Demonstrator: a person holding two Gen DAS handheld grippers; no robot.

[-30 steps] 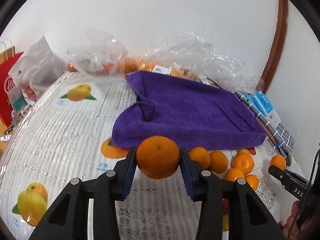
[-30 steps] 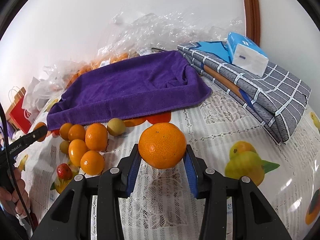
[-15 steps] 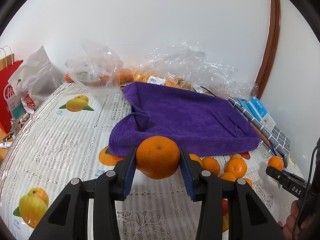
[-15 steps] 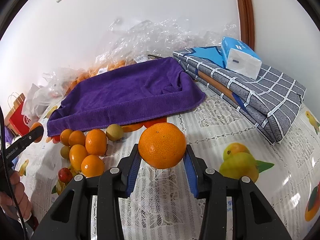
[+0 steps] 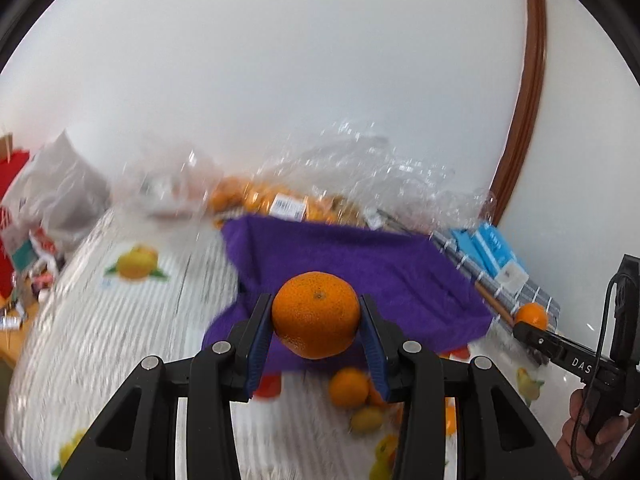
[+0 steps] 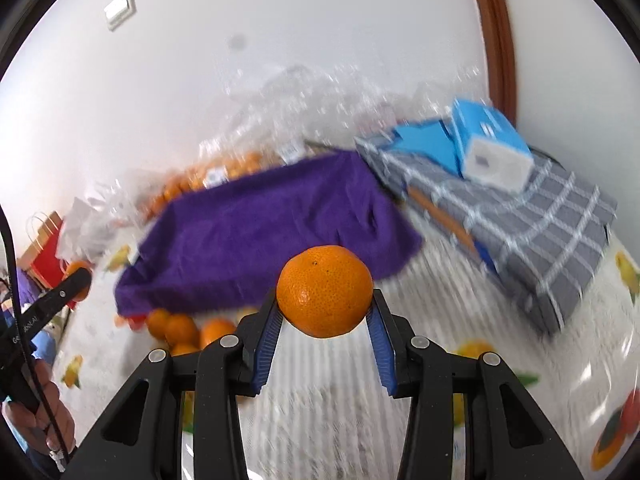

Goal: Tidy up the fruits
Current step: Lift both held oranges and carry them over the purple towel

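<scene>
My left gripper (image 5: 316, 316) is shut on an orange (image 5: 316, 314) and holds it in the air in front of the purple towel (image 5: 360, 264). My right gripper (image 6: 324, 294) is shut on another orange (image 6: 324, 290), above the tablecloth near the towel's (image 6: 264, 224) front right corner. Several loose oranges (image 6: 180, 326) lie in a cluster by the towel's front edge; some show in the left wrist view (image 5: 348, 386). The right gripper with its orange (image 5: 531, 316) shows at the right of the left wrist view. The left gripper's orange (image 6: 78, 278) shows at the left of the right wrist view.
Clear plastic bags of oranges (image 5: 280, 200) sit behind the towel by the wall. A folded grey checked cloth (image 6: 520, 224) with a blue tissue pack (image 6: 488, 148) lies right of the towel. A red paper bag (image 6: 46, 248) and white bags (image 5: 56, 196) stand at the left.
Both grippers have risen and tilted up with their oranges, so more wall shows and the table sits lower. The views are motion-blurred now. Both grips are unchanged.
</scene>
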